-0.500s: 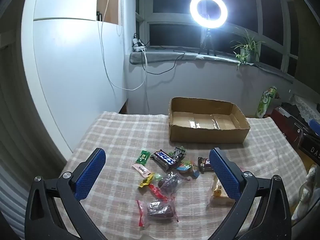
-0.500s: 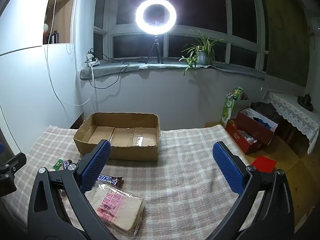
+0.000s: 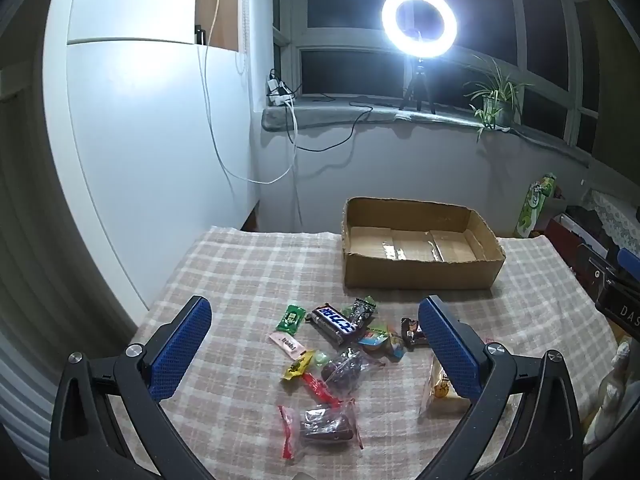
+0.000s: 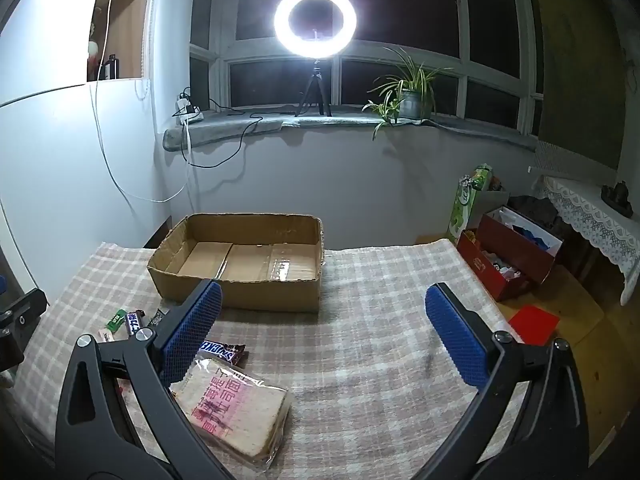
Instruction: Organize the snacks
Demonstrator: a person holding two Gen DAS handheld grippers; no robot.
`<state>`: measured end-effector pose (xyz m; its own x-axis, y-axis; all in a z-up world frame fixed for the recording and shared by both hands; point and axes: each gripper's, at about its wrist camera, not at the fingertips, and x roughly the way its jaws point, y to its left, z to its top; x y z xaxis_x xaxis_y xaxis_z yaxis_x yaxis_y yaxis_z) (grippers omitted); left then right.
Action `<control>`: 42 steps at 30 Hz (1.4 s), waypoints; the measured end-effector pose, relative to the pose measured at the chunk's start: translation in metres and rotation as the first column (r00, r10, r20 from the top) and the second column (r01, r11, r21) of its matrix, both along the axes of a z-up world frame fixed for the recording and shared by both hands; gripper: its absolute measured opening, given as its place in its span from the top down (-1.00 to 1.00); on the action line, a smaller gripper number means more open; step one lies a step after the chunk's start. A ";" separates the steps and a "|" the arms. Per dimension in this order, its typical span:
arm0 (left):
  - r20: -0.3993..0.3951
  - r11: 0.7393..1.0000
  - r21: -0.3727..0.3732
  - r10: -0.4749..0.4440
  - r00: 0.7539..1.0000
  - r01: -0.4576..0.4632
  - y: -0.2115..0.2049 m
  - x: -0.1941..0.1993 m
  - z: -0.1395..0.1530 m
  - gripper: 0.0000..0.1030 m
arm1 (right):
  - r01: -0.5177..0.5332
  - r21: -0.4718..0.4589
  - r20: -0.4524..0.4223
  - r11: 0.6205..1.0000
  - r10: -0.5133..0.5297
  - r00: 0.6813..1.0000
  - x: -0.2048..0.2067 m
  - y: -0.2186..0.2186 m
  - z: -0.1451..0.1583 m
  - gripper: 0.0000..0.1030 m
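Note:
Several wrapped snacks lie on the checked tablecloth (image 3: 248,272) in the left wrist view, among them a dark blue bar (image 3: 332,323), a green packet (image 3: 291,318) and a clear bag of dark candy (image 3: 326,426). An empty cardboard box (image 3: 420,276) stands behind them. My left gripper (image 3: 316,344) is open above the pile, holding nothing. In the right wrist view my right gripper (image 4: 322,328) is open and empty over the cloth. A bagged sandwich (image 4: 234,408) and a Snickers bar (image 4: 222,350) lie by its left finger. The box (image 4: 256,296) is ahead to the left.
A ring light (image 4: 315,22) on a tripod and a potted plant (image 4: 412,96) stand on the windowsill. Red boxes (image 4: 508,260) and a green carton (image 4: 468,200) sit on the floor to the right of the table. A white cabinet (image 3: 140,160) flanks the left.
Both grippers have hardly moved; the views have shifted very slightly. Nothing was taken hold of or let go.

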<state>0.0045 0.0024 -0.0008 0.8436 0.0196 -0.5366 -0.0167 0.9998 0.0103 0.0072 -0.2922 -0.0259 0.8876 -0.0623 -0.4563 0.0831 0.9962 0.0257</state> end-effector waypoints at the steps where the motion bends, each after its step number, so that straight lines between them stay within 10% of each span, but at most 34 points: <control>1: 0.000 1.000 0.000 0.000 1.000 0.000 0.000 0.000 0.000 -1.00 | 0.001 -0.001 -0.001 1.000 -0.001 1.000 0.000 0.001 0.001 -1.00; 42: 0.002 1.000 -0.012 0.005 1.000 -0.005 0.000 0.003 0.000 -1.00 | -0.017 -0.004 -0.019 1.000 0.017 1.000 0.001 0.006 -0.011 -1.00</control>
<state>0.0073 0.0020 -0.0006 0.8445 0.0174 -0.5353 -0.0218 0.9998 -0.0017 0.0083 -0.2860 -0.0365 0.8800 -0.0489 -0.4725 0.0664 0.9976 0.0204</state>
